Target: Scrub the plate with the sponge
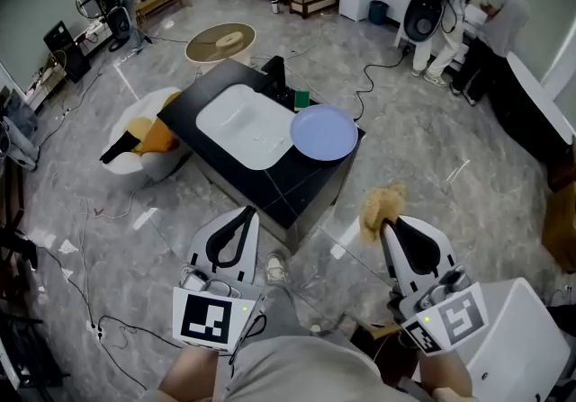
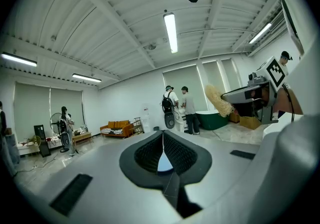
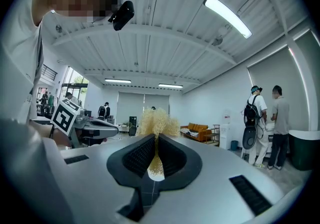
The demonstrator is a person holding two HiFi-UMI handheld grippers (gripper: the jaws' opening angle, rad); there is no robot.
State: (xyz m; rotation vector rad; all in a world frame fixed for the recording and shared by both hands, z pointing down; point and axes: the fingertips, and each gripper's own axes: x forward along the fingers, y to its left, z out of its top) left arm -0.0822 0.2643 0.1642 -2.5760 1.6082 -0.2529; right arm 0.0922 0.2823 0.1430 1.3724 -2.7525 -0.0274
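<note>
Head view looks down on a black counter (image 1: 297, 177) standing on a grey tiled floor (image 1: 414, 135), at about 12 o'clock from the two grippers. A white sink basin (image 1: 241, 126) fills most of the counter's top. The round pale-blue plate (image 1: 323, 132) lies flat at the basin's 3 o'clock side, on the counter's right corner, its edge meeting the basin's rim. A small green object (image 1: 301, 99) sits at the plate's 11 o'clock, just beside it.

Both grippers are held low in the picture, short of the counter and well apart from the plate. The left gripper (image 1: 245, 211) has the plate at its 1 o'clock. In the left gripper view its dark ribbed jaws are pressed together along a thin seam, with nothing clamped between them. The right gripper (image 1: 387, 224) has the plate at its 11 o'clock.

The tan, fibrous sponge (image 1: 382, 205) is pinched in the right gripper's jaws. In the right gripper view the jaws are closed on its lower part. A narrow strip of it runs down the seam between the pads, and its frizzy top stands out past the jaw tips at 12 o'clock. In the head view the sponge sticks out past the jaw tips toward the counter's near right corner, over the floor. It touches neither the plate nor the counter.
</note>
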